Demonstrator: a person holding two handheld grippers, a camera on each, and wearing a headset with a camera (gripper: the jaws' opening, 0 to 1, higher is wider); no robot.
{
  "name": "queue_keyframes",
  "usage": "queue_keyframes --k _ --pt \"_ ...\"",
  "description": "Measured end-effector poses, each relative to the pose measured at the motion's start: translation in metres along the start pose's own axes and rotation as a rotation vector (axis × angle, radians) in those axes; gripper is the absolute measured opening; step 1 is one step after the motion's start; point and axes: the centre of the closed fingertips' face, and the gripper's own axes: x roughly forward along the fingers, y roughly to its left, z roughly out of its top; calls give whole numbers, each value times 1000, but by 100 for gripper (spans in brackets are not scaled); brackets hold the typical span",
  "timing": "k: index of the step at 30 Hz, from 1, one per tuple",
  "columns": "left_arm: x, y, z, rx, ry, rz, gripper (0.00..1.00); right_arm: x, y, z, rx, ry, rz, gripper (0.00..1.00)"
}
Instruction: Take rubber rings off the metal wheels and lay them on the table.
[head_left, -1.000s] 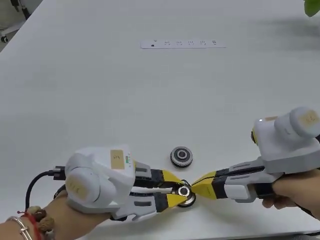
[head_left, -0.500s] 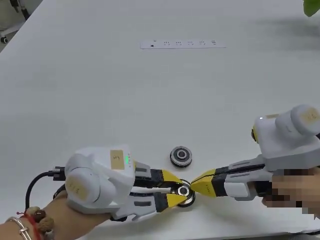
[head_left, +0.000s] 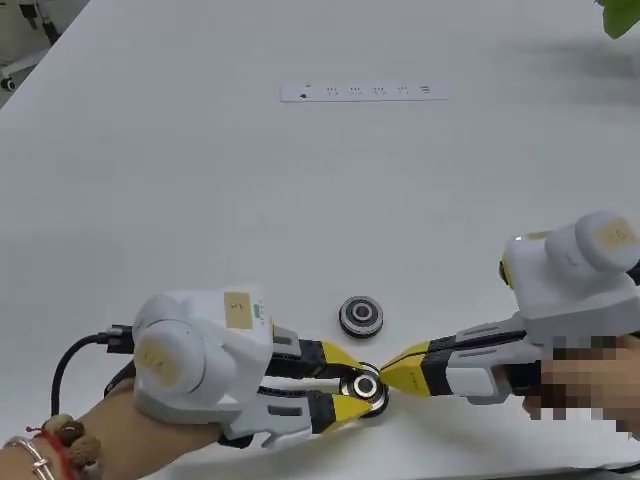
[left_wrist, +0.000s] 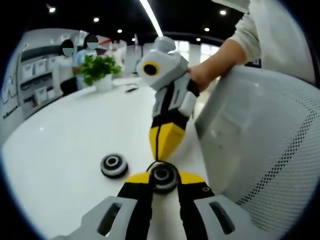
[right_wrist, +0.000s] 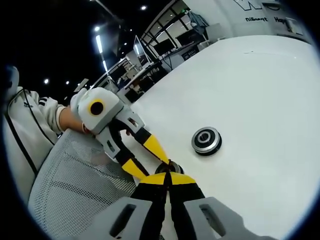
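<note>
White-and-yellow left gripper (head_left: 352, 386): jaws are clamped on a metal wheel (left_wrist: 164, 176) at the near edge of the table (head_left: 200, 200).
Second metal wheel (head_left: 360, 315): laid flat at 12 o'clock of the held one, just apart from it, its black ring apparently still fitted.
Right gripper (head_left: 388, 378): brought in from 3 o'clock, jaws pressed together on what appears to be the held wheel's rubber ring (left_wrist: 155, 166).
Handling: the wheel is best kept firmly clamped while the ring is drawn outward toward 3 o'clock and rolled over the flange, not jerked.
Change against one second ago: none of note is recorded. Both grips are placed as before, and no ring is yet laid down.
</note>
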Motion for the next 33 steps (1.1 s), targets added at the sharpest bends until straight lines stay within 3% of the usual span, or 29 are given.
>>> queue_keyframes --k 4,8,12,16,23,33 --pt "-7 -4 5 28 6 -15 29 -1 2 2 -6 1 2 0" --pt "-14 -5 11 49 3 -31 45 -2 4 3 -13 1 1 0" --pt "-24 -3 18 56 1 -32 51 -2 7 1 -21 14 1 0" --pt "-35 0 23 48 -12 -9 58 -3 10 -1 -34 29 -1 0" --pt "-66 7 39 0 -80 53 67 -8 15 1 -55 38 -16 0" --pt "-98 15 40 -20 -93 129 79 -22 18 11 -54 22 -37 0"
